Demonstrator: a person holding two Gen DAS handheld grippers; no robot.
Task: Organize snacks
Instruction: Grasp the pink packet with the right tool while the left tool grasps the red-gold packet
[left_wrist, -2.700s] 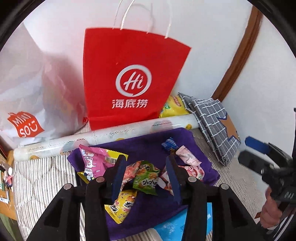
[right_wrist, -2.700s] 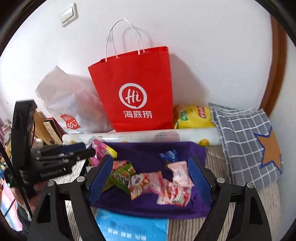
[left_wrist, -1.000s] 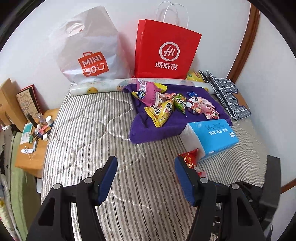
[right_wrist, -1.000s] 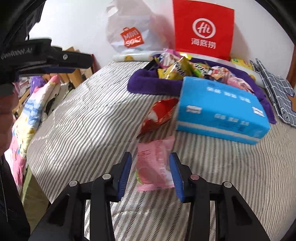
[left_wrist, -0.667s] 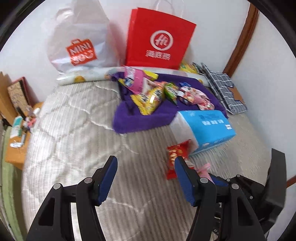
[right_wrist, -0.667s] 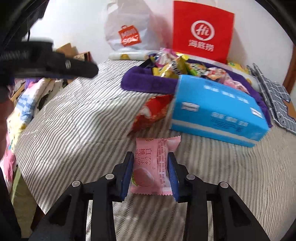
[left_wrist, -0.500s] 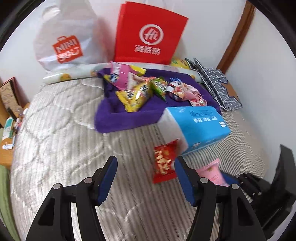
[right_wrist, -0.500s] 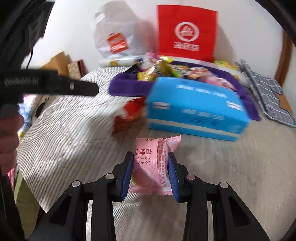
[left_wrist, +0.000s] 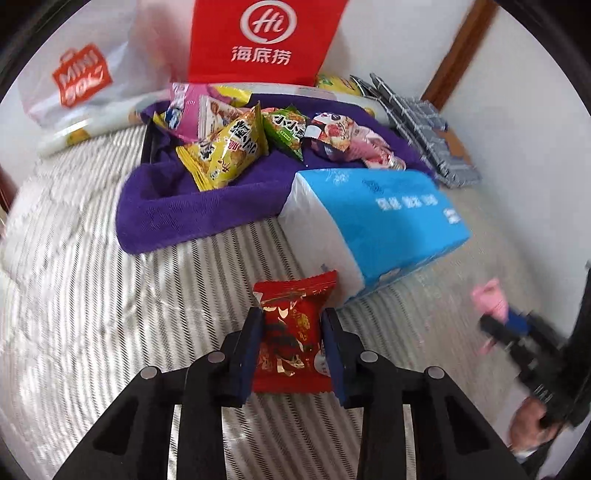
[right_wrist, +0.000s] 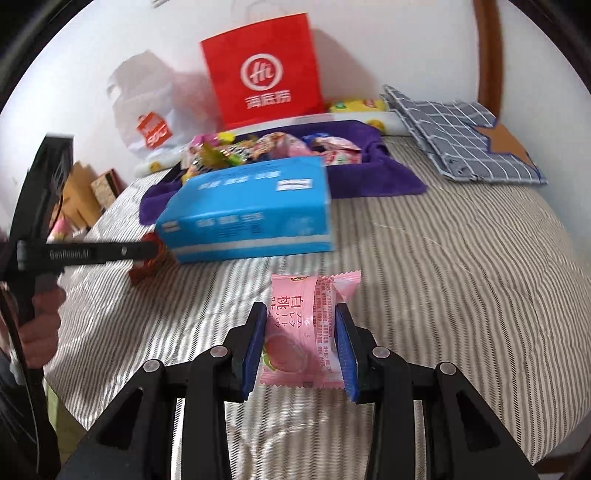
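On the striped mattress (left_wrist: 92, 332), just in front of the blue tissue pack (left_wrist: 388, 210), the left gripper (left_wrist: 291, 339) has just been closing and its pads now clamp the red snack packet (left_wrist: 291, 332) between them. Off to the side, the right gripper (right_wrist: 301, 339) grips the pink peach packet (right_wrist: 301, 328), pads tight on both edges. Behind the tissue pack, the purple towel (left_wrist: 177, 210) carries the remaining heap of snacks (left_wrist: 236, 144), by the red paper bag (right_wrist: 262, 70)

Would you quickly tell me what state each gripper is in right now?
Left gripper: jaws just closing, pads on the red foil snack packet.
Right gripper: shut on the pink peach-print snack packet.
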